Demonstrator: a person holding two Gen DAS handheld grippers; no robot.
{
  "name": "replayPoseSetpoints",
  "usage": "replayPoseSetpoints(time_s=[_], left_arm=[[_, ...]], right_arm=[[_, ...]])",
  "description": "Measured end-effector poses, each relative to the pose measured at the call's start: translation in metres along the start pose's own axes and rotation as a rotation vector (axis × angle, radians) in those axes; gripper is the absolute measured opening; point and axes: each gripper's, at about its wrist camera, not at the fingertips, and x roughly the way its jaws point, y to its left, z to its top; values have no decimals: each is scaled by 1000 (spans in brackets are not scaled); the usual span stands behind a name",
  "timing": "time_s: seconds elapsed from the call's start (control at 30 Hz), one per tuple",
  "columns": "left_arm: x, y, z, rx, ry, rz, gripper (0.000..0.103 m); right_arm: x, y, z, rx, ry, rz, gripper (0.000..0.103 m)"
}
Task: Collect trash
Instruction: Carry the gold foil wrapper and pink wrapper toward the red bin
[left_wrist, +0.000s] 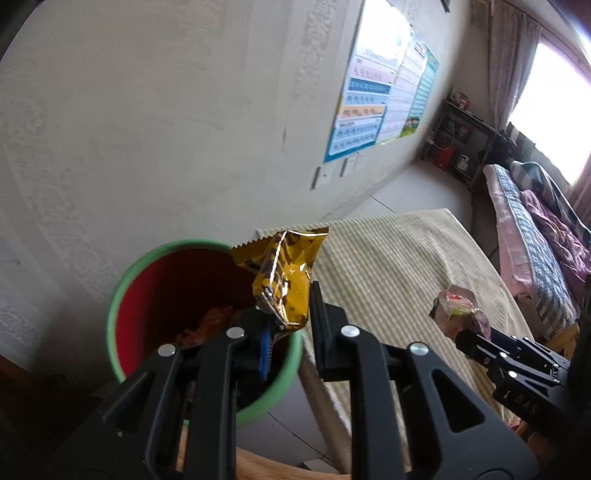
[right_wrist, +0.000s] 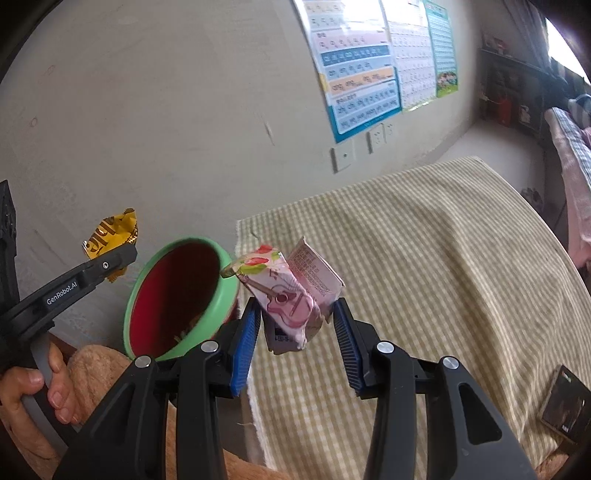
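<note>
My left gripper (left_wrist: 290, 314) is shut on a crinkled gold snack wrapper (left_wrist: 286, 273), held over the far rim of a green bin with a red inside (left_wrist: 125, 284). Some orange-brown trash lies at the bin's bottom. My right gripper (right_wrist: 295, 325) is shut on a crushed pink drink carton (right_wrist: 291, 295) with a guitar print, hanging above the table's left edge, just right of the bin (right_wrist: 221, 295). In the right wrist view the left gripper (right_wrist: 118, 258) and the gold wrapper (right_wrist: 110, 232) show at the left. The left wrist view shows the carton (left_wrist: 460, 310) at the right.
A table under a yellow-green checked cloth (right_wrist: 424, 258) fills the right side, with a small dark box (right_wrist: 563, 402) near its right edge. A grey wall with posters (right_wrist: 369, 59) and sockets stands behind. A bed (left_wrist: 535, 258) and a shelf lie farther back. A person's hand (right_wrist: 33, 391) grips the left handle.
</note>
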Motion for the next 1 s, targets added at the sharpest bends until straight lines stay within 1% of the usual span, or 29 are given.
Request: replayPoseSetpoints(time_s=[0.13, 0.3, 0.53, 0.73, 0.87, 0.93, 0.97, 1.0], left_arm=[[-6, 19, 6, -20, -13, 41, 17], [-8, 40, 6, -59, -12, 69, 17], [-6, 53, 5, -91, 9, 69, 17], [1, 62, 10, -115, 33, 83, 17], [9, 75, 7, -148, 75, 101, 18], [10, 79, 6, -169, 77, 115, 24], [9, 80, 6, -176, 75, 115, 34], [9, 80, 5, -177, 72, 120, 49]], right_arm=[[7, 15, 5, -23, 3, 23, 40], [18, 32, 10, -49, 17, 52, 40], [27, 48, 12, -78, 32, 74, 40], [34, 61, 22, -105, 27, 91, 40], [42, 77, 32, -116, 29, 139, 40], [49, 90, 38, -127, 41, 186, 42], [52, 96, 39, -136, 47, 201, 42], [57, 103, 41, -147, 56, 221, 47]])
